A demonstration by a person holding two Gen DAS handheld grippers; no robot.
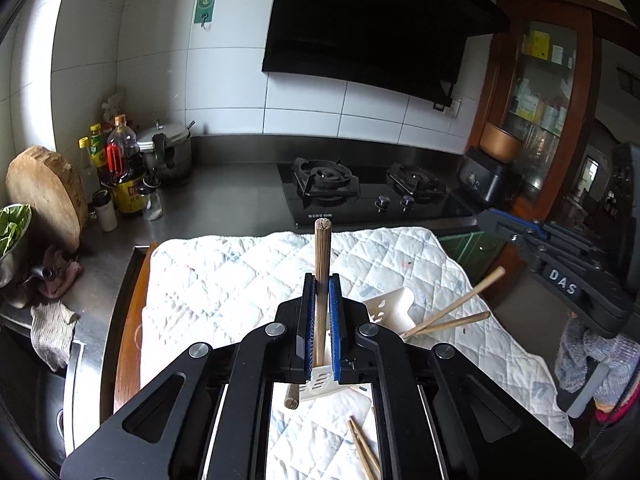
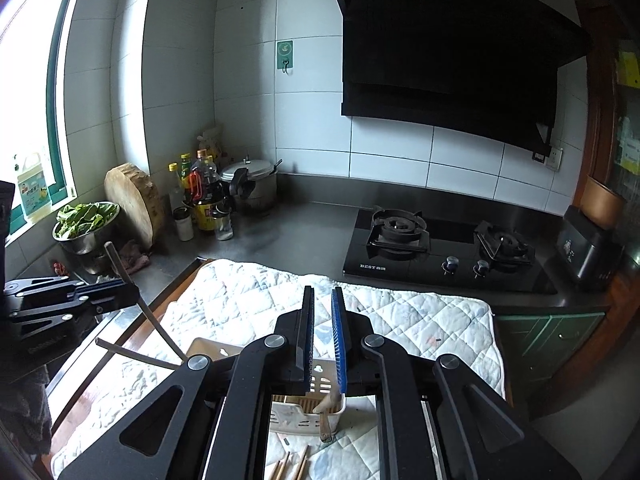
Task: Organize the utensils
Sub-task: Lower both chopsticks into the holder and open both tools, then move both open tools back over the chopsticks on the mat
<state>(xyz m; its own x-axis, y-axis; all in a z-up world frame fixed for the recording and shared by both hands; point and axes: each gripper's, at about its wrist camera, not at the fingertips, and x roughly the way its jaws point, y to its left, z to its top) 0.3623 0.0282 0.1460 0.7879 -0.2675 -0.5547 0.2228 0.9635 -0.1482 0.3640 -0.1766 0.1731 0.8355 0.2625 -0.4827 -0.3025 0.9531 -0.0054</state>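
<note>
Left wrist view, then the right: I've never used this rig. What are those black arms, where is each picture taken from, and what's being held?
There is no robot. A person carries a hand-held left gripper and right gripper, and each has a camera looking along its jaws. The left one's jaws are shut on an upright chopstick. The right one's jaws are closed and empty, above a white holder with chopsticks in it. Both are over a quilted cloth, where loose chopsticks lie.
</note>
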